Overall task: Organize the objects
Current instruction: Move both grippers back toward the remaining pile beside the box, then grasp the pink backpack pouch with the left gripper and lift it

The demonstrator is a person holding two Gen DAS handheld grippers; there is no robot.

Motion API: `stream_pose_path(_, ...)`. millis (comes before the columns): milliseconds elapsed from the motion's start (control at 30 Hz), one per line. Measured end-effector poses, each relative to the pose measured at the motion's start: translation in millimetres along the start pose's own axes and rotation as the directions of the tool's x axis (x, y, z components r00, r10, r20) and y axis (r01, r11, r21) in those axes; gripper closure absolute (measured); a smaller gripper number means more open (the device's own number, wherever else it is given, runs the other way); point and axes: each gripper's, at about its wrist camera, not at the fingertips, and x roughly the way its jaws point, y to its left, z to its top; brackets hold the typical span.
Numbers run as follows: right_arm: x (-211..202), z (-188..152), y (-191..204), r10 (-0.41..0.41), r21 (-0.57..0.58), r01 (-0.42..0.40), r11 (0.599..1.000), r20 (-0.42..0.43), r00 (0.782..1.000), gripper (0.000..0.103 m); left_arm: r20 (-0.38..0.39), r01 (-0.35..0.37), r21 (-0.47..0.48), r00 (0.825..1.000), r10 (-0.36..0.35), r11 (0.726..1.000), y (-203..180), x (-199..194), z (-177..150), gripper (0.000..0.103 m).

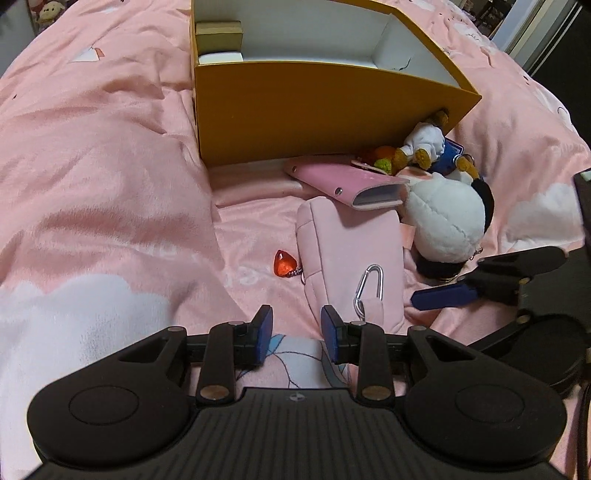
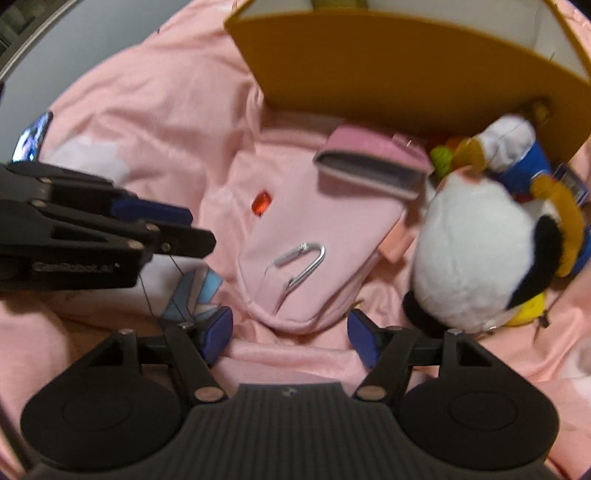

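Note:
A pale pink pouch [image 1: 351, 254] with a silver carabiner [image 1: 367, 291] and a red heart charm [image 1: 283, 263] lies on the pink bedspread. A pink key case [image 1: 347, 181] rests on its far end. A white and black plush [image 1: 448, 225] and a small bear in white and blue [image 1: 424, 144] lie to the right. A yellow box [image 1: 317, 110] stands behind them. My left gripper [image 1: 297, 332] is open and empty just before the pouch's near end. My right gripper [image 2: 290, 334] is open and empty, facing the pouch [image 2: 314, 251], with the plush [image 2: 476, 254] to its right.
The box holds a small olive box [image 1: 218, 35] at its left end. A phone [image 2: 33, 136] lies on the bed at the far left of the right wrist view. The left gripper's fingers [image 2: 155, 212] reach in from the left there. Rumpled bedspread [image 1: 103, 155] rises on the left.

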Motion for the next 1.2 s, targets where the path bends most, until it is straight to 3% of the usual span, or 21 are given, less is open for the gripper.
stream_pose_path(133, 17, -1, 0, 0.008, -0.002, -0.008, 1.0, -0.042, 0.999, 0.033, 0.004, 0.004, -0.009, 1.0, -0.004, 1.0, 0, 2, 1, 0.066)
stream_pose_path(233, 15, -3, -2, 0.001, 0.014, 0.0, 1.0, -0.027, 1.0, 0.056, 0.012, 0.008, -0.011, 1.0, -0.007, 1.0, 1, 0, 1, 0.066)
stream_pose_path(300, 9, -5, -2, -0.005, 0.016, 0.005, 1.0, 0.0, 1.0, 0.06, 0.031, 0.018, -0.007, 0.999, -0.018, 1.0, 0, -3, 0, 0.066)
stream_pose_path(533, -33, -7, 10, -0.074, -0.036, 0.082, 0.996, 0.193, 0.978, 0.069, 0.136, 0.04, 0.053, 0.99, -0.047, 0.998, -5, -24, 2, 0.066)
stream_pose_path(567, -37, -6, 11, -0.09, -0.042, 0.102, 0.994, 0.222, 0.971, 0.075, 0.145, 0.043, 0.059, 0.988, -0.052, 0.997, -6, -26, 3, 0.066)
stream_pose_path(600, -42, -5, 12, -0.114, -0.046, 0.13, 0.99, 0.256, 0.96, 0.091, 0.152, 0.044, 0.063, 0.987, -0.053, 0.997, -6, -27, 3, 0.066)
stream_pose_path(633, -45, -3, 12, -0.136, -0.046, 0.155, 0.987, 0.287, 0.948, 0.092, 0.161, 0.044, 0.068, 0.985, -0.054, 0.997, -6, -29, 4, 0.064)
stream_pose_path(933, -48, 24, -4, -0.186, 0.014, 0.195, 0.981, 0.367, 0.911, 0.092, 0.224, 0.009, 0.123, 0.974, -0.036, 0.992, -8, -16, 21, 0.05)
stream_pose_path(1200, -49, 41, -11, -0.219, 0.03, 0.226, 0.974, 0.408, 0.887, 0.092, 0.298, -0.036, 0.153, 0.954, -0.012, 0.988, -9, 16, 40, 0.049)
